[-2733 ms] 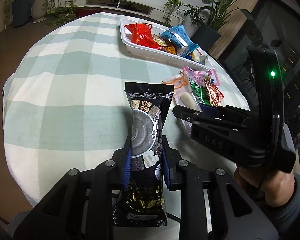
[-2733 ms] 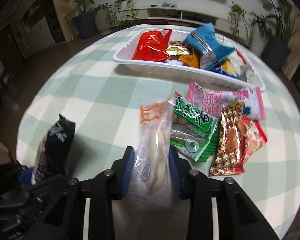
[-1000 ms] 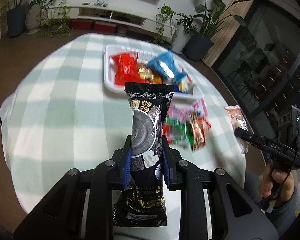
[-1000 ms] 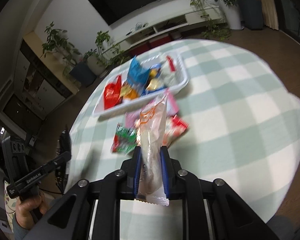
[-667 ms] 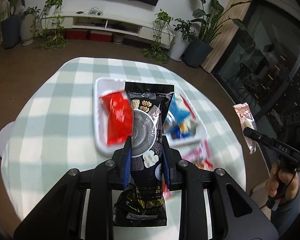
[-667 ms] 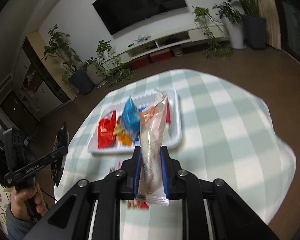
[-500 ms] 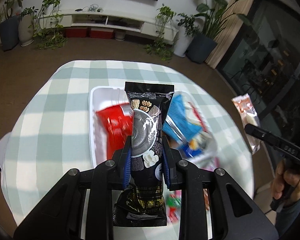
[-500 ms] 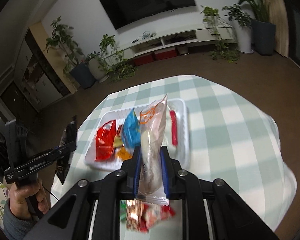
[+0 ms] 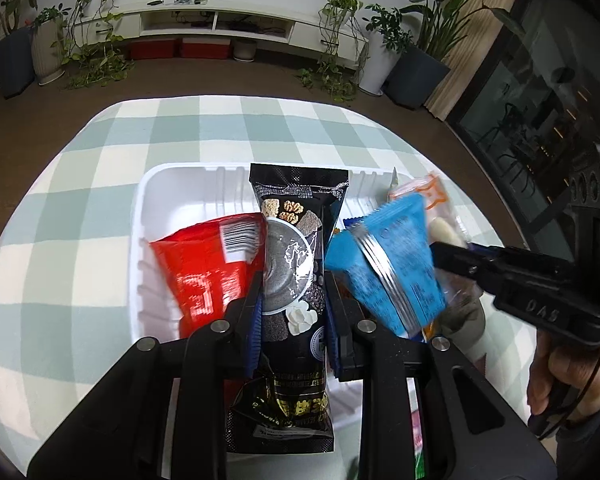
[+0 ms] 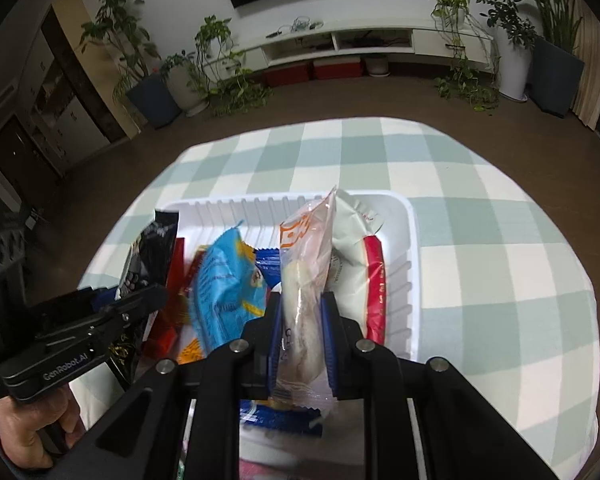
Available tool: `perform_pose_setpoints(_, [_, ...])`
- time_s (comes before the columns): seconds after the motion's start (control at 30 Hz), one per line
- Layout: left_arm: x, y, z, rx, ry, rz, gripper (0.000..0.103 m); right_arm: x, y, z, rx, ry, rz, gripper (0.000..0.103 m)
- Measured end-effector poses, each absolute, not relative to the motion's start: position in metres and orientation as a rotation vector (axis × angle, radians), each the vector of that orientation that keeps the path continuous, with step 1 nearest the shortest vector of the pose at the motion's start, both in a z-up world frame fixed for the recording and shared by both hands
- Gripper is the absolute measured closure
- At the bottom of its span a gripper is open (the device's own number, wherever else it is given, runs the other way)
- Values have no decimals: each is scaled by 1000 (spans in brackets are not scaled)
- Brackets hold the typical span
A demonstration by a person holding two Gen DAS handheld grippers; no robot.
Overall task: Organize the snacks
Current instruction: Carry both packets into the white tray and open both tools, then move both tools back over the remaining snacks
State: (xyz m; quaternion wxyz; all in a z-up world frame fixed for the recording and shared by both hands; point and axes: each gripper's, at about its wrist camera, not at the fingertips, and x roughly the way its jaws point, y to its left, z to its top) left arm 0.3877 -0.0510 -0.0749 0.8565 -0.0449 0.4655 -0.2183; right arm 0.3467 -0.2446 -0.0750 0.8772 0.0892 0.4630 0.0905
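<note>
My left gripper [image 9: 294, 300] is shut on a black snack packet [image 9: 296, 264] and holds it over the white tray [image 9: 168, 200], between a red packet [image 9: 204, 268] and a blue packet [image 9: 388, 264]. My right gripper [image 10: 302, 316] is shut on a clear packet with an orange top [image 10: 304, 264] and holds it over the tray's [image 10: 404, 220] right half. The right gripper also shows in the left wrist view [image 9: 444, 254], and the left gripper in the right wrist view [image 10: 148, 300]. The two grippers are side by side, apart.
The tray lies on a round table with a green and white checked cloth [image 9: 80, 184]. It also holds a white and red packet [image 10: 364, 256] and several small snacks. Potted plants [image 10: 172, 80] and a low TV shelf [image 9: 220, 24] stand beyond the table.
Both grippers have come down and forward with their packets, from well above the table to just over the tray. The loose snacks in front of the tray have mostly passed out of sight.
</note>
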Motion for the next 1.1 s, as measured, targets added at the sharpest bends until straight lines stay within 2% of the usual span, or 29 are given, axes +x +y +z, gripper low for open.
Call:
perform_pose_setpoints(0.1, [390, -58, -81, -78, 977, -451, 79, 353, -242, -84, 174, 981, 185, 81])
perform_pose_setpoints(0.27, [394, -67, -91, -60, 983, -441, 78, 354, -237, -91, 140, 981, 182, 70])
perform_pose_setpoints(0.4, [393, -69, -91, -49, 978, -445, 76, 352, -236, -91, 129, 970, 170, 70])
perform_pose_setpoints(0.5, [391, -67, -91, -50, 972, -450, 70, 350, -236, -89, 128, 965, 167, 64])
perform_pose_setpoints(0.7, [378, -67, -80, -26, 939, -447, 53, 340, -240, -82, 126, 946, 156, 56])
perform_pose_setpoints(0.77, [373, -64, -75, -32, 932, -453, 42, 337, -241, -80, 127, 941, 156, 53])
perform_pose_setpoints(0.8, [369, -63, -73, -29, 923, -454, 40, 334, -242, -78, 134, 936, 158, 51])
perform_pose_setpoints(0.97, [343, -55, -57, -18, 892, -445, 15, 313, -253, -62, 199, 897, 159, 30])
perform_pose_setpoints(1.03, [327, -51, -53, -9, 885, -451, 10, 298, -260, -55, 233, 877, 166, 23])
perform_pose_setpoints(1.1, [311, -48, -53, 17, 895, -473, 10, 277, -265, -51, 267, 855, 166, 17])
